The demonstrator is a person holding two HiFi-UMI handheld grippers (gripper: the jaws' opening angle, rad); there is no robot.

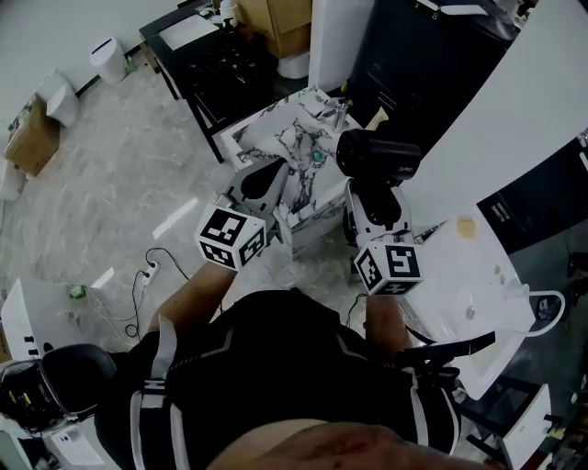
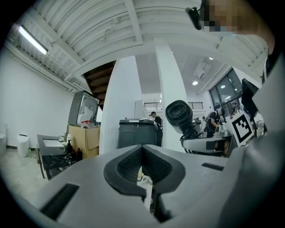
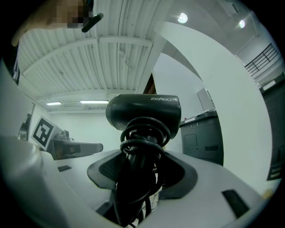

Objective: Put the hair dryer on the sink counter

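Note:
The black hair dryer [image 1: 378, 156] is up in the air, its barrel lying sideways just right of the marble sink counter [image 1: 276, 138]. My right gripper [image 1: 372, 195] is shut on its handle from below. In the right gripper view the hair dryer [image 3: 144, 111] stands upright between the jaws, its black cord [image 3: 141, 138] wound round the handle, and the right gripper [image 3: 142, 176] pads press on both sides. My left gripper [image 1: 276, 173] hovers over the counter's near edge, shut and empty. The left gripper view shows the left gripper [image 2: 143, 168] pads together and the hair dryer [image 2: 179, 115] at the right.
A faucet [image 1: 340, 112] stands at the counter's far side. Behind it are a black table [image 1: 216, 55], cardboard boxes [image 1: 287, 18] and a dark cabinet [image 1: 432, 64]. A white table [image 1: 478, 294] lies at the right. A power strip with cables [image 1: 147, 271] lies on the floor.

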